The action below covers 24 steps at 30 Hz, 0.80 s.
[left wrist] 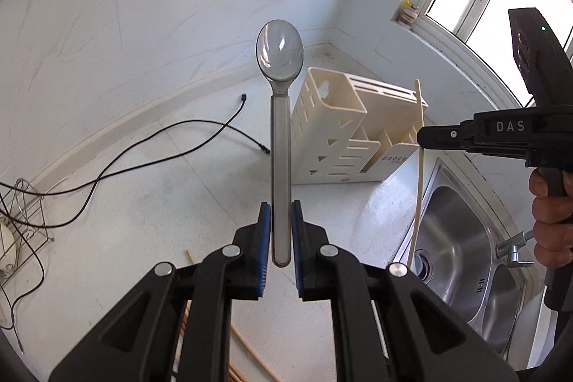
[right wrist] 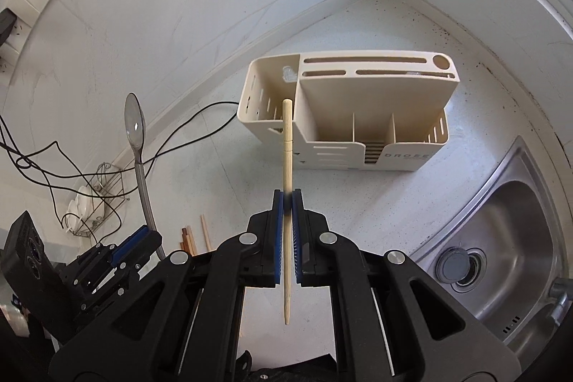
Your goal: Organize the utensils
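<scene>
Left wrist view: left gripper [left wrist: 280,213] clamping a clear plastic spoon [left wrist: 280,131] by lower handle, blue pads [left wrist: 264,231] pressing both sides, bowl pointing up and away, handle end poking out just below the pads. Hanging in air over white countertop [left wrist: 143,221], not touching anything. Beige utensil holder [left wrist: 343,131] sitting on counter behind and right of spoon, near the wall corner. Right gripper [left wrist: 426,138] entering from right edge, pinching a wooden chopstick [left wrist: 419,174] running near vertical in front of holder's right end, hand [left wrist: 551,221] wrapping its grip. Steel sink [left wrist: 458,249] lying lower right. Black cable [left wrist: 143,149] trailing across counter on left, wire rack [left wrist: 25,221] at far left. More wooden sticks [left wrist: 250,353] lying on counter below the gripper.

Right wrist view: right gripper [right wrist: 287,199] closing fully on chopstick [right wrist: 287,138], thick end up, thin tip sticking out below pads. Stick held in air, thick end overlapping the holder's [right wrist: 376,95] left compartment in picture only, not inserted. Holder compartments appearing mostly empty. Left gripper [right wrist: 143,238] showing lower left with spoon [right wrist: 138,131] standing tilted. Sink [right wrist: 501,238] at right, cable [right wrist: 107,167] and rack [right wrist: 100,203] at left.
</scene>
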Tool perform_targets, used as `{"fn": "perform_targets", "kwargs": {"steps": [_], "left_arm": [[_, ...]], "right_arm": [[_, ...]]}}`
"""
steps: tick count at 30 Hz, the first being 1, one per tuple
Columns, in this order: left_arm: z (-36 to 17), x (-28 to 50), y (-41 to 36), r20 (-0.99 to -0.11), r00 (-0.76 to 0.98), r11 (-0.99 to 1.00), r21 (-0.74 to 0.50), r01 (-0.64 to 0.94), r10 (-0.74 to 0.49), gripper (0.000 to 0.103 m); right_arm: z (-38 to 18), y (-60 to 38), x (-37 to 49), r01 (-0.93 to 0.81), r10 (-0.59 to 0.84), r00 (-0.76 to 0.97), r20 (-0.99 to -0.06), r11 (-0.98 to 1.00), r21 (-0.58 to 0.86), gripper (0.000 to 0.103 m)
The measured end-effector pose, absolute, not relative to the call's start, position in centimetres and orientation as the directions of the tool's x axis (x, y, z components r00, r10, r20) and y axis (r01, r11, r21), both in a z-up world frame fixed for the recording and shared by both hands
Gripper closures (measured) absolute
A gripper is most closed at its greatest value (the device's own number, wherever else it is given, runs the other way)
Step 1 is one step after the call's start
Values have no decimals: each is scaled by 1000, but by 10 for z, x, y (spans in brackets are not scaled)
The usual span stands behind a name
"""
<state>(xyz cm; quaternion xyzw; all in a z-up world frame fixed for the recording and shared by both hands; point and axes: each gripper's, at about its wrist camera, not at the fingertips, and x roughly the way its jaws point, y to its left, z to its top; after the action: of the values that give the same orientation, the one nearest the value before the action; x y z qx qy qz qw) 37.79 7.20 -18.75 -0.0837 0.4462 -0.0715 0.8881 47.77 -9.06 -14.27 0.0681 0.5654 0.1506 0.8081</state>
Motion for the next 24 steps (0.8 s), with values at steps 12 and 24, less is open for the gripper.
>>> {"fn": "perform_targets", "kwargs": {"steps": [12, 24], "left_arm": [[-143, 417, 38, -667, 702, 967, -216, 138, -249, 92], [-126, 448, 31, -485, 817, 939, -287, 187, -311, 92]], "right_arm": [[-109, -120, 490, -188, 322, 481, -815, 946, 263, 98], [-84, -149, 507, -202, 303, 640, -706, 953, 227, 98]]}}
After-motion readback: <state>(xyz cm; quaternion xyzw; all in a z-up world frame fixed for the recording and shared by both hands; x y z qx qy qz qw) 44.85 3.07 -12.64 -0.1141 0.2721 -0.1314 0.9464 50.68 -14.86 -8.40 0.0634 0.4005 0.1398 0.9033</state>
